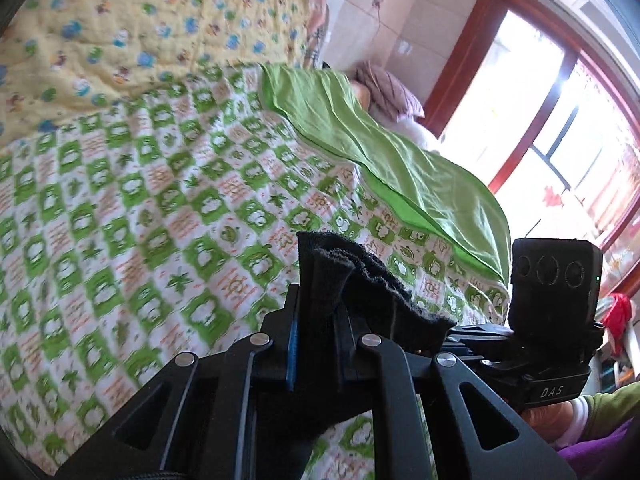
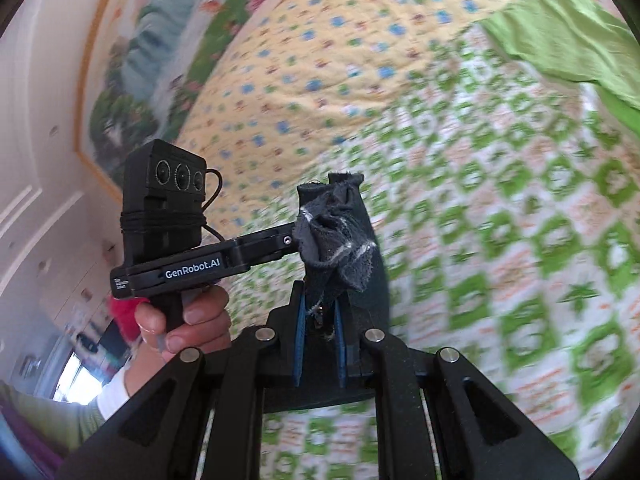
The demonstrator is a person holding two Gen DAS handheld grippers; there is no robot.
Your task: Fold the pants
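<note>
Black fleecy cloth of the pants (image 1: 360,280) is bunched between the fingers of the left gripper (image 1: 316,280), whose pads are pressed together on a fold of it, and the rest of the fabric trails off to the right of that gripper toward the right gripper (image 1: 552,300), seen from its front with three lenses facing back. In the right wrist view the right gripper (image 2: 320,292) likewise pinches a wad of the pants (image 2: 336,236), here a dark grey-black edge with a pale stitched seam, its blue-edged pads nearly together around the cloth. Beside that wad to the left, the left gripper (image 2: 168,240) appears side-on, its body marked GenRobot.AI, with the person's hand (image 2: 184,324) wrapped around its handle and a pale green sleeve (image 2: 60,416) below. Beneath both grippers lies the green-and-white checked bedspread (image 1: 140,220), blurred in the right wrist view so its pattern is hard to read. Beyond the pants, a yellow quilt with small blue prints (image 1: 140,32) is heaped on the bedspread, and a plain lime-green sheet (image 1: 380,148) lies along the bedspread's far edge toward the red-framed window (image 1: 540,100); whether any part of the pants touches the bedspread cannot be told
</note>
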